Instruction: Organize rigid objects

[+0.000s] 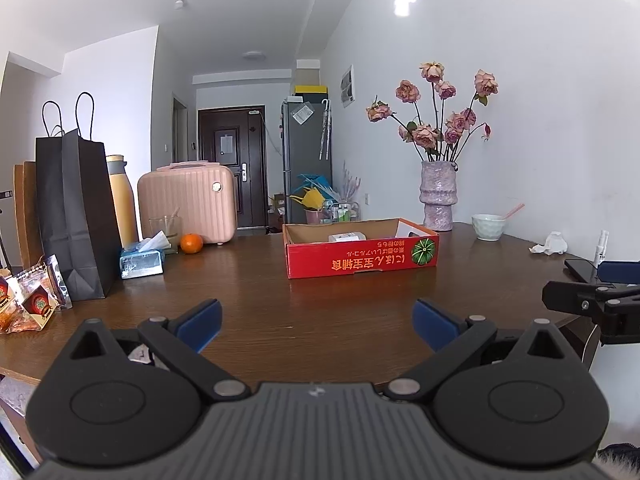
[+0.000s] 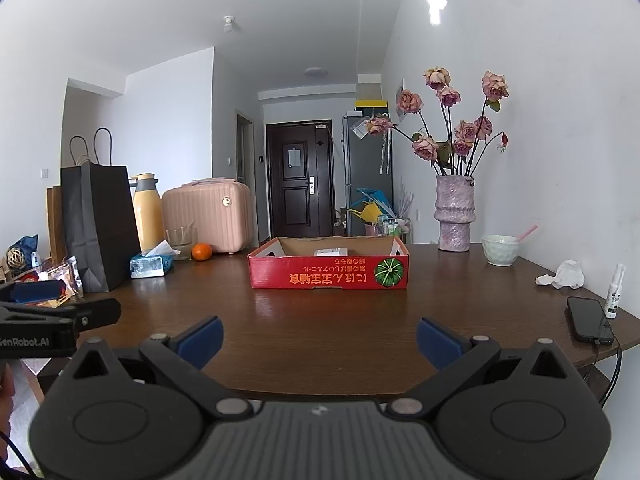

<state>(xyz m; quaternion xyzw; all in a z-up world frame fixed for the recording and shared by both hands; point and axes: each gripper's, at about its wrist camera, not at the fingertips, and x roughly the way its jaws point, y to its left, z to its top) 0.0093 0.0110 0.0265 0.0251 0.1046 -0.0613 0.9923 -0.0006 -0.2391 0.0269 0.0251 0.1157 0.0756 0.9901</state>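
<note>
Both grippers are hovering over the near edge of the bench (image 2: 328,340), the left gripper (image 1: 318,320) and the right gripper (image 2: 320,338) each spreading their jaws wide and gripping nothing. Farther in, toward the far edge, a red cardboard box (image 2: 328,274) is sitting open-topped with a white item (image 2: 331,252) lying inside. An orange (image 2: 201,251), a tissue pack (image 2: 151,266) and a black paper bag (image 2: 100,224) are crowding the left edge; a phone (image 2: 590,319) and a small spray bottle (image 2: 615,292) are resting by the right edge, a vase of roses (image 2: 455,216) standing at the far right corner.
</note>
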